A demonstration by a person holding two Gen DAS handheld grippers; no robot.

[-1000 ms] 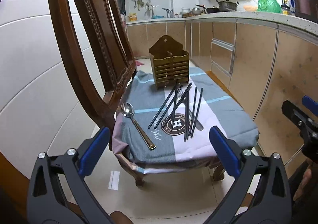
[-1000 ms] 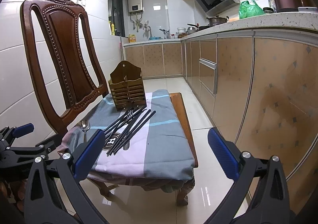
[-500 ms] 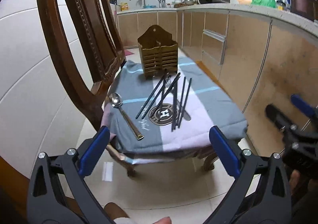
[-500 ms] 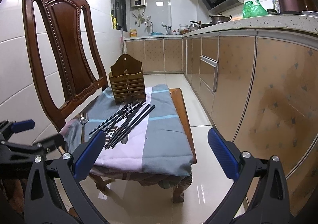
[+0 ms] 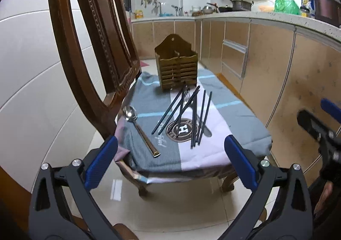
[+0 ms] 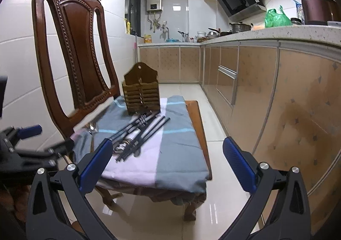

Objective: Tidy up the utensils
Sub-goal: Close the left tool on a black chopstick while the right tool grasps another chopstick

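Observation:
A brown slatted utensil holder [image 5: 176, 67] [image 6: 141, 95] stands upright at the far end of a cloth-covered chair seat [image 5: 234, 112] [image 6: 181, 154]. Several dark chopsticks [image 5: 187, 112] [image 6: 142, 131] lie fanned in front of it, over a fork [image 5: 186, 96] whose tines show. To their left lies a metal spoon [image 5: 138, 127] [image 6: 92, 128] with a brass handle. My left gripper [image 5: 170, 159] hangs open before the seat's near edge, holding nothing. My right gripper [image 6: 167, 163] is open too, off the seat's near right corner.
The carved wooden chair back [image 5: 91, 37] [image 6: 74, 59] rises at the seat's left, against a white tiled wall. Kitchen cabinets [image 5: 277, 82] [image 6: 277, 91] run along the right. Glossy tile floor [image 5: 170, 203] lies between me and the chair. The other gripper [image 5: 319, 129] [image 6: 32, 150] shows at each view's edge.
Both grippers have moved closer to the chair seat, so the utensils look larger. The right view has swung slightly toward the chopsticks. Nothing on the seat has shifted.

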